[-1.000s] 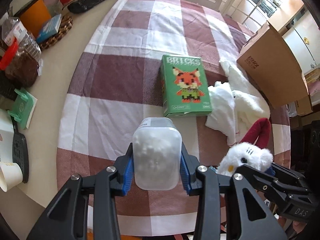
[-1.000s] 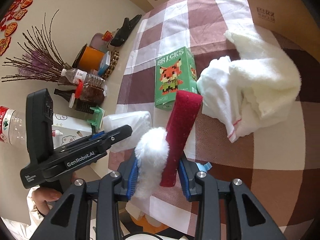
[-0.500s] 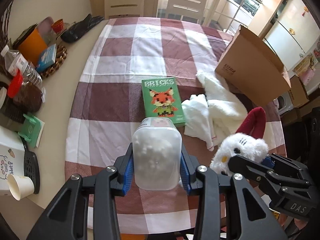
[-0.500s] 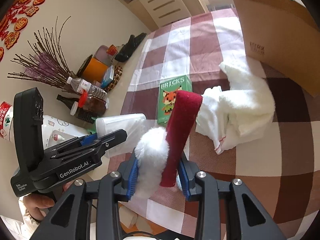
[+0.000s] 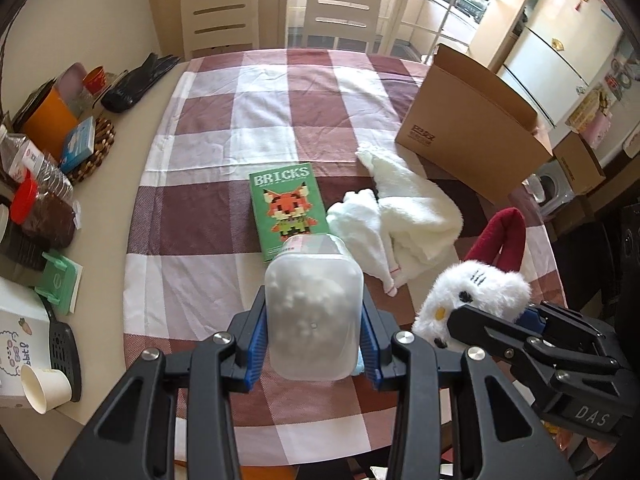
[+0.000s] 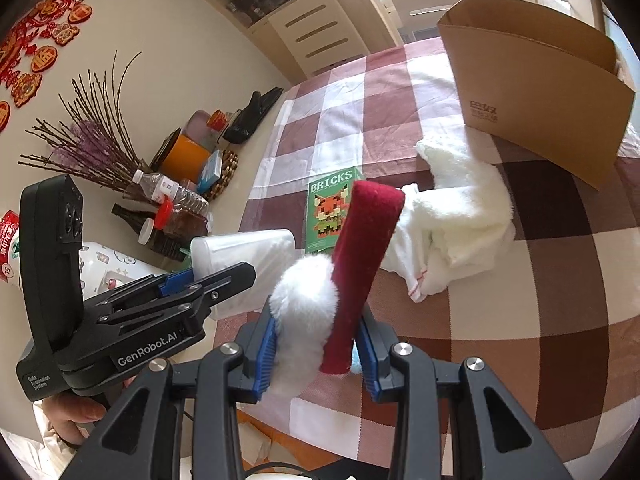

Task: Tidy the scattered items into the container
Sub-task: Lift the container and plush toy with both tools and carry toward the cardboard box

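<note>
a translucent plastic tub [image 5: 314, 312] of white balls is being gripped between the blue pads of the left hand-held gripper [image 5: 314, 340], above the near edge of the desk [image 5: 192, 264]. a white plush toy [image 6: 308, 308] with a dark red band is being clamped by the right hand-held gripper [image 6: 316, 344], just beside the tub. a green bricks box [image 5: 286, 208] and a white towel [image 5: 400, 216] are lying on the checked cloth, touching each other. an open cardboard box [image 5: 472, 128] is standing beyond the towel at the desk's right side.
</note>
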The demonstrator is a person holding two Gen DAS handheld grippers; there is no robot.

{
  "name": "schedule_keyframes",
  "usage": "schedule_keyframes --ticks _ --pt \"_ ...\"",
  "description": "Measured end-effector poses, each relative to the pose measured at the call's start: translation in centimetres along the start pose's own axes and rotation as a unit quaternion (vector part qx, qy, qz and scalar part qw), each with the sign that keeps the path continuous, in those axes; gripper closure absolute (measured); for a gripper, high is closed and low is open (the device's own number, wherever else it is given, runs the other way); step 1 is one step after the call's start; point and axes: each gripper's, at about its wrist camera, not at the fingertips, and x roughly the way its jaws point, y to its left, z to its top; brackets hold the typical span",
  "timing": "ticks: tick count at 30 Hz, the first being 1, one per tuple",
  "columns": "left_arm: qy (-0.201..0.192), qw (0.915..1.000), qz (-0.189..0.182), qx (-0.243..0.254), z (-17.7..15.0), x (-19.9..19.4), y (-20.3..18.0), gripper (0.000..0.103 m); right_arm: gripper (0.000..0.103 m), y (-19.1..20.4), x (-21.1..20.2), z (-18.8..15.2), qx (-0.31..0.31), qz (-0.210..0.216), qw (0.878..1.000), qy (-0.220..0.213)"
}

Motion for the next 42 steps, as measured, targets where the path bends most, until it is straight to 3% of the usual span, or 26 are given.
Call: schedule_keyframes --ticks 17,42 --pt "-0.008 0.9966 -0.03 0.076 0.6 0.2 -5.6 0.063 0.067 -3.3 -4.0 -1.5 0.05 -0.028 0.997 -0.044" --pt "-0.007 0.9828 -0.069 0.171 3.1 2.9 -13.8 0.063 0.067 -9.3 -7.3 -1.4 0.121 -0.062 0.987 -0.084"
